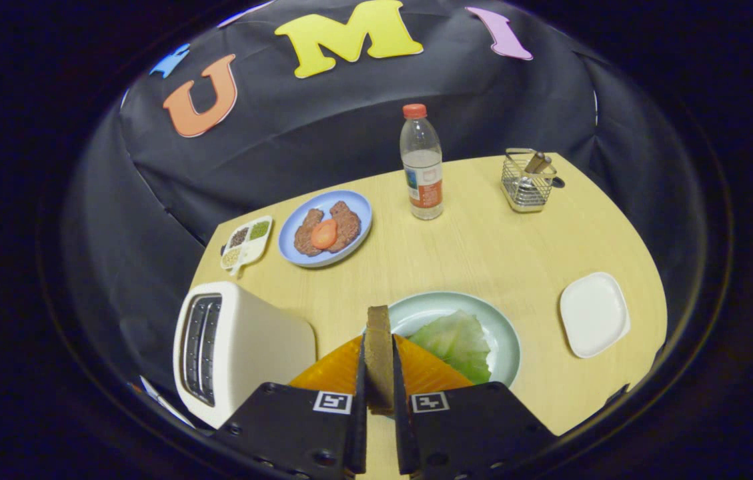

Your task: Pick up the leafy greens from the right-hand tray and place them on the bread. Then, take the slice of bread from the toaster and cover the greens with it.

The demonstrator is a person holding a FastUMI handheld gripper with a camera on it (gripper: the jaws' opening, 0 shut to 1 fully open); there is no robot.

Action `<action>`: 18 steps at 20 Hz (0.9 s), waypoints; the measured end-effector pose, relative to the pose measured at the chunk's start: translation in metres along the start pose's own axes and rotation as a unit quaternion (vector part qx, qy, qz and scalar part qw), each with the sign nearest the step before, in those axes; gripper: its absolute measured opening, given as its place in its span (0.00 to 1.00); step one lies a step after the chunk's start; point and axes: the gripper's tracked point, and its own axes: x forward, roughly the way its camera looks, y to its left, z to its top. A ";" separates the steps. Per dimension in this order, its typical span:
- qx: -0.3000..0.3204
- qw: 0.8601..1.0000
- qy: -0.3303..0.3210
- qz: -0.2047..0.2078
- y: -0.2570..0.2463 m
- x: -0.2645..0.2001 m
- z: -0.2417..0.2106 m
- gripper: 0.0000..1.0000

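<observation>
Bread slice (379, 353) is up in the hand-held gripper (379, 393), pinched edge-on between both fingers at the lower centre of the frame, so the crust edge faces the camera and its long axis runs straight up and away from the fingertips. Looks like it has already left the toaster (236, 347), which sits at the lower left with its slots showing dark.

Now the relation that matters: the leafy greens (457, 343) lie just ahead and slightly to the right of the fingers, on what seems to be an orange-looking base (426, 373), all resting on the pale green plate (506, 333). That base is partly hidden behind the fingers, so whether it is the bottom bread I can only guess.

So the target sits right of the held slice and very near. The slice stands vertical; my read is it will need tipping flat and nudging right to cover the greens squarely.

Further back on the worktop (483, 253): 1 water bottle (421, 167), a blue plate (351, 203) of patties, a wire basket (527, 180), and an empty white tray (593, 313) at the right.
</observation>
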 end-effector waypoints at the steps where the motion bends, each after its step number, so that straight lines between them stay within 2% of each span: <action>1: -0.003 1.000 0.002 0.007 -0.003 0.003 -0.002 0.18; 7: -0.041 0.999 0.006 -0.009 -0.045 0.019 -0.004 0.18; 12: -0.021 0.999 0.035 -0.020 -0.073 0.033 -0.016 0.18; 14: -0.021 0.999 0.041 -0.018 -0.077 0.039 -0.019 0.29; 16: -0.026 0.998 0.046 -0.023 -0.082 0.042 -0.023 0.29; 18: -0.035 0.998 0.047 -0.026 -0.085 0.044 -0.024 0.38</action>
